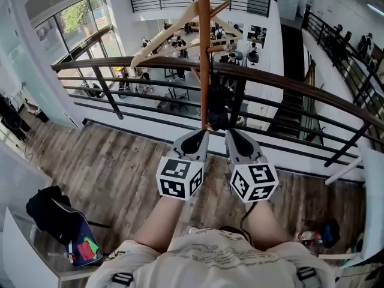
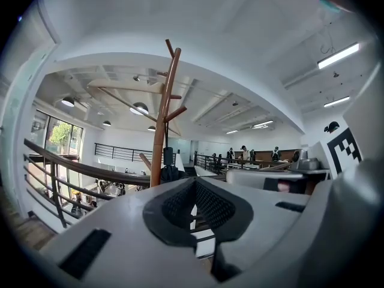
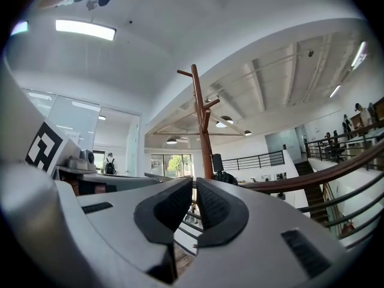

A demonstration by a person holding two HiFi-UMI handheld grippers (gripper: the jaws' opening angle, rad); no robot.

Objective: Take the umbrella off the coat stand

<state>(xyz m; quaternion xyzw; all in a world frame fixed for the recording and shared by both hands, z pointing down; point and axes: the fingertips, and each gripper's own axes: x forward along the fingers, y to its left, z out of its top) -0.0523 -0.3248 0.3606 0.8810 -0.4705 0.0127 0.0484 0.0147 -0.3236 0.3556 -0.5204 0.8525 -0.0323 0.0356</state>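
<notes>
Head view: the black folded umbrella [image 1: 219, 110] is seen hanging on the brown wooden coat stand [image 1: 204, 53], just ahead of the left hand-held gripper [image 1: 193, 139] and right hand-held gripper [image 1: 237, 139], both clenched empty. One should be opened before contact.

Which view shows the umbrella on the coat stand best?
Head view: most of the black umbrella shows, hanging beside the coat stand pole. Each gripper view shows only its upper part, small, above that gripper's own jaws.
</notes>
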